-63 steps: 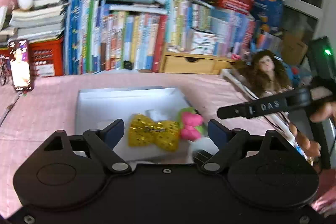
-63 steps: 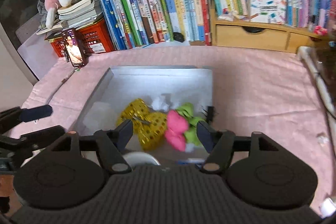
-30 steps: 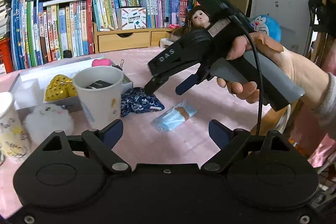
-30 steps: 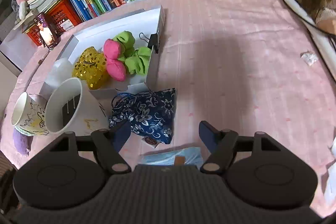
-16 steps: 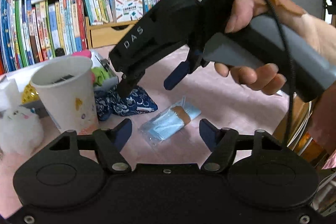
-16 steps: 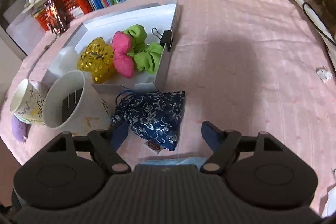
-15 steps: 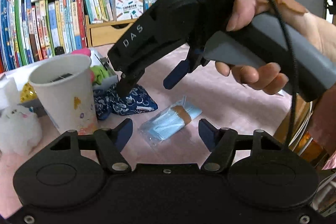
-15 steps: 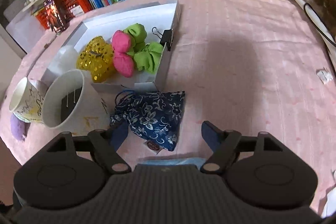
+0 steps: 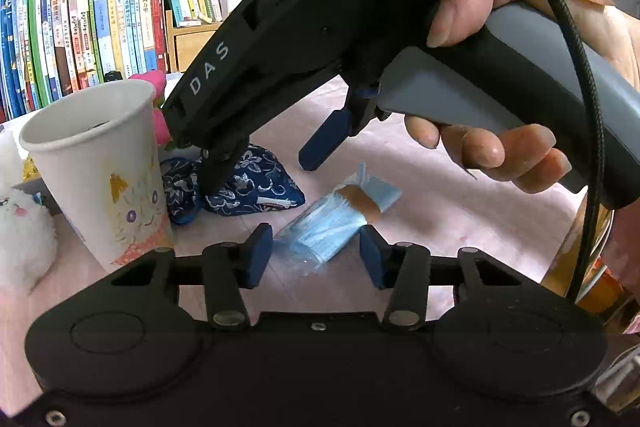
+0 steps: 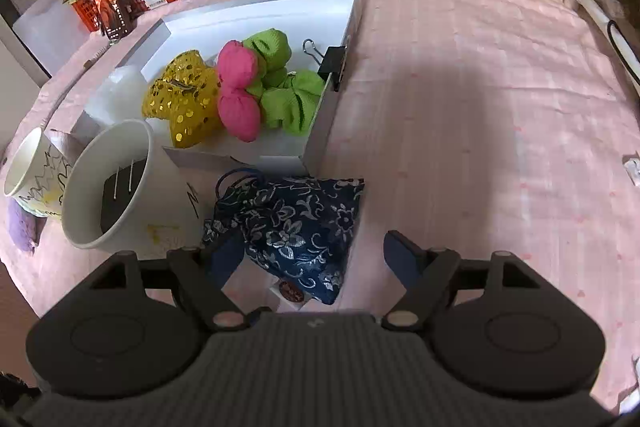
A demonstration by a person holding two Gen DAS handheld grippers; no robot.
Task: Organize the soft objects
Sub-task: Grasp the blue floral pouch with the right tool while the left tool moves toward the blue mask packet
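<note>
A blue packet of face masks [image 9: 335, 219] lies on the pink tablecloth. My left gripper [image 9: 316, 259] is open, its jaws on either side of the packet's near end without touching it. A navy floral pouch [image 10: 296, 227] lies in front of the white tray [image 10: 320, 131]; it also shows in the left wrist view [image 9: 248, 187]. My right gripper [image 10: 312, 259] is open and hangs just above the pouch, its fingers on either side. The tray holds a gold sequin bow [image 10: 180, 99], a pink bow [image 10: 238, 91] and a green bow [image 10: 284, 83].
A white paper cup [image 10: 108, 187] stands left of the pouch, also visible in the left wrist view [image 9: 100, 167]. A second cup [image 10: 32, 171] and a white plush [image 9: 20, 231] are further left. A black binder clip [image 10: 334, 65] grips the tray wall. Books line the back.
My left gripper has moved closer to the mask packet and its jaws have narrowed around it. My right gripper has dropped lower over the navy pouch.
</note>
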